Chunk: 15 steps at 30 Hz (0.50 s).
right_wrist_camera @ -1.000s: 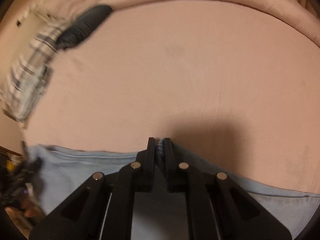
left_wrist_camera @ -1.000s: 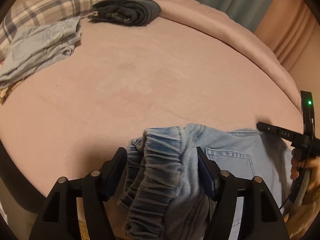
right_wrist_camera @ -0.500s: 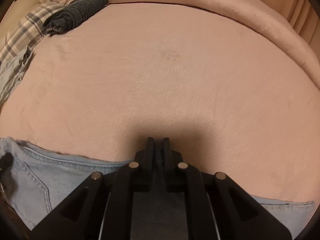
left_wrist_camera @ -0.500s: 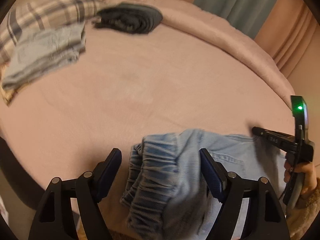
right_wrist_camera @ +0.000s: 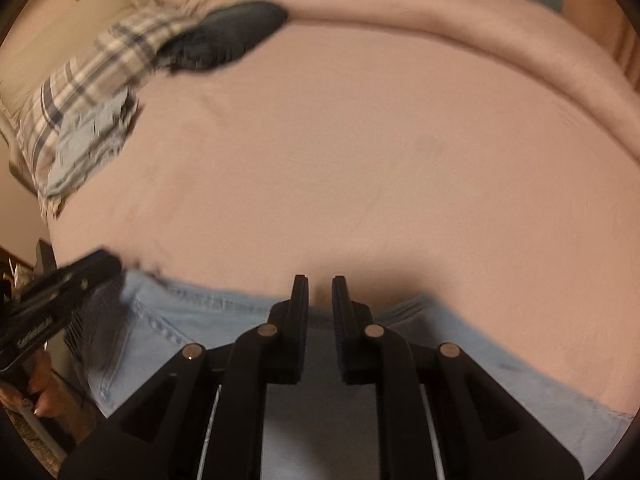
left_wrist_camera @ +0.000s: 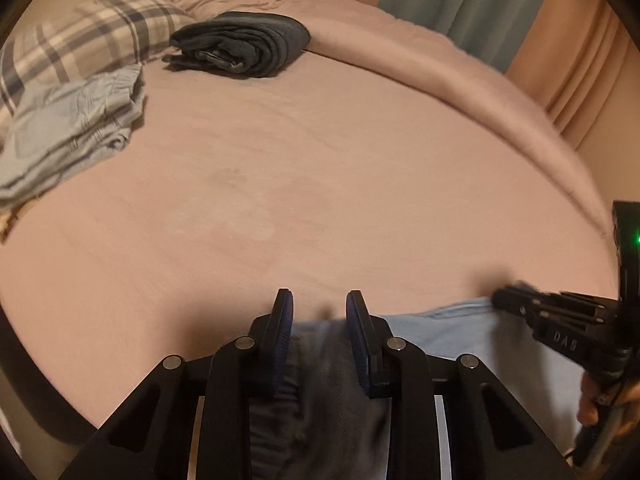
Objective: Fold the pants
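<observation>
Light blue jeans (left_wrist_camera: 460,340) lie across the near edge of a pink bed (left_wrist_camera: 300,180). My left gripper (left_wrist_camera: 320,304) points down at their waist end. Its jaws are closing, and bunched, shadowed denim fills the gap between the blue pads (left_wrist_camera: 362,356). The right gripper (left_wrist_camera: 500,300) comes in from the right, a hand behind it, its tips at the far hem. In the right wrist view the jeans (right_wrist_camera: 200,320) run under my right gripper (right_wrist_camera: 320,284). Its jaws stand a narrow slit apart with the hem pinched lower between them. The left gripper (right_wrist_camera: 110,264) shows blurred at left.
A folded dark garment (left_wrist_camera: 240,44) and a folded pale blue garment (left_wrist_camera: 72,128) lie at the far left by a plaid pillow (left_wrist_camera: 92,32). A rolled pink duvet (left_wrist_camera: 440,72) runs along the far side, with curtains (left_wrist_camera: 460,8) behind. The bed drops off at the near left.
The left jaws have narrowed from wide around the gathered waistband to close on it. The jeans sit lower in the left view. The right view has swung and blurred, bringing the left gripper into view.
</observation>
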Each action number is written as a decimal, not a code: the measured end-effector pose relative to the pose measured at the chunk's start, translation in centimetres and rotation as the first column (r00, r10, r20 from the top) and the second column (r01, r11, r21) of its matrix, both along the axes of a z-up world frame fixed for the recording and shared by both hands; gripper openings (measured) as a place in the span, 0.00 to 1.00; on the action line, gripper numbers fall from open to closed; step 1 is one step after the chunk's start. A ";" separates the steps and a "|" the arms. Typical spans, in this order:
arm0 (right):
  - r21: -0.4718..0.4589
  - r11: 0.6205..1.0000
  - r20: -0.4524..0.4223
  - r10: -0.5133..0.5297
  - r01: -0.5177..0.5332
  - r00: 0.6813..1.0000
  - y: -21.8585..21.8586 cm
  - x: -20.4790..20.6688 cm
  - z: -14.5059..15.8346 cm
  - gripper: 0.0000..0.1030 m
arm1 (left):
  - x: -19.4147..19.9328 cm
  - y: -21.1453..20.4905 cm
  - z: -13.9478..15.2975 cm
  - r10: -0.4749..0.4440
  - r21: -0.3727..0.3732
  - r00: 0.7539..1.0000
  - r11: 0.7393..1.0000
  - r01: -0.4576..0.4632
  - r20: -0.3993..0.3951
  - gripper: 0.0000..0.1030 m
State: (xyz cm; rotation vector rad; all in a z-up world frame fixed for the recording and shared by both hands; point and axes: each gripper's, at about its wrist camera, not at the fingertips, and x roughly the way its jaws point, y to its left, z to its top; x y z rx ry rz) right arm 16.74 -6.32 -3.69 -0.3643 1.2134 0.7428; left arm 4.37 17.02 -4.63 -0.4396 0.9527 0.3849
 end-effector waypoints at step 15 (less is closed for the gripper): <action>-0.053 0.991 0.097 -0.118 0.123 0.988 -0.4 2.3 -2.8 0.01 | 0.5 0.4 -1.9 0.032 0.065 0.997 0.998 -0.028 -0.063 0.29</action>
